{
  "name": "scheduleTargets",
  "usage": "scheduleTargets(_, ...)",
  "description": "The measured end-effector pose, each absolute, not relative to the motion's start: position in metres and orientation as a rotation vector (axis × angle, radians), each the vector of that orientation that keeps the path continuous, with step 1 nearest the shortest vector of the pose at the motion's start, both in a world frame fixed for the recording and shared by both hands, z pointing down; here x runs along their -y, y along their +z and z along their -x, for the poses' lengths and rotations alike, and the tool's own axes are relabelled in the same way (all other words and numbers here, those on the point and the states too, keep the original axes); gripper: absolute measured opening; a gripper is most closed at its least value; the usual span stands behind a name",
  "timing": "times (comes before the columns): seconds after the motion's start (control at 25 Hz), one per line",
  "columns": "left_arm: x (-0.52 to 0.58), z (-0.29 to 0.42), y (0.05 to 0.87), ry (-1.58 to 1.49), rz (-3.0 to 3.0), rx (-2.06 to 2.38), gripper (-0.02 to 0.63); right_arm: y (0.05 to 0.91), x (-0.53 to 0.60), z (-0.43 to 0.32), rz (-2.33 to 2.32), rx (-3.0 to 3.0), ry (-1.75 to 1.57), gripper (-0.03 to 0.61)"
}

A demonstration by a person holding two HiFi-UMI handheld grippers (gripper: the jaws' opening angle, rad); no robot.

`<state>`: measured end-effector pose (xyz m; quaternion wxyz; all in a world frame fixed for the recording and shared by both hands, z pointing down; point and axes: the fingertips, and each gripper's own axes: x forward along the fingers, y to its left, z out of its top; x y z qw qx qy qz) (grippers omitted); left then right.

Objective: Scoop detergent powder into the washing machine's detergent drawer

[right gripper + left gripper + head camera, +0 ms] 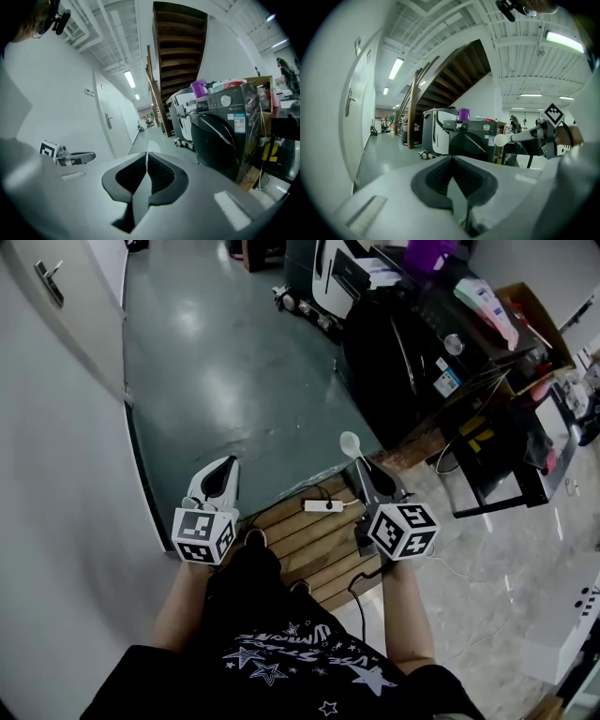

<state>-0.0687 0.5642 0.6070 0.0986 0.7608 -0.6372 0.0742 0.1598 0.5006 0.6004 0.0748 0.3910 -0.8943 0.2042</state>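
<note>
Spoon [350, 442] pinched in right gripper [364, 465], washing machine [394, 362] well ahead; left gripper [226, 466] closed, empty.

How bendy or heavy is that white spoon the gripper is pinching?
Probably stiff: the white spoon sticks straight out of the right gripper without drooping. Likely light, since it looks thin and small. Its smooth handle might swivel if bumped.

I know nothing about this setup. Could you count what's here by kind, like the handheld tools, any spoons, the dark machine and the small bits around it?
Handheld tools: 2, the left tool and the right tool
White spoon: 1, held in the right tool
Dark washing machine: 1
Purple container: 1, on top of the machine
White power strip: 1
Total: 6
</note>
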Motion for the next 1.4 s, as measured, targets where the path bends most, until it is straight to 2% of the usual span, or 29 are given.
scheduleTargets(0.32,-0.464,0.154,0.556,0.156,-2.29,1.753,0.0,0.533,-0.404,-0.077,-1.241,2.636,0.618,0.037)
scheduleTargets(0.64,-0.403,0.201,0.523,0.167,-2.316,1.755,0.0,0.494,-0.345,-0.043,-1.277,2.628,0.562,0.035)
scheduleTargets(0.84,-0.353,0.202,0.529,0.206,-2.29,1.741,0.0,0.5,-0.29,-0.049,-1.298,2.618,0.572,0.037)
scheduleTargets(1.08,-0.241,0.195,0.536,0.262,-2.264,1.736,0.002,0.501,-0.171,-0.067,-1.326,2.663,0.611,0.037)
scheduleTargets(1.4,-0.053,0.145,0.478,0.303,-2.336,1.683,0.002,0.439,-0.026,-0.111,-1.323,2.691,0.618,0.037)
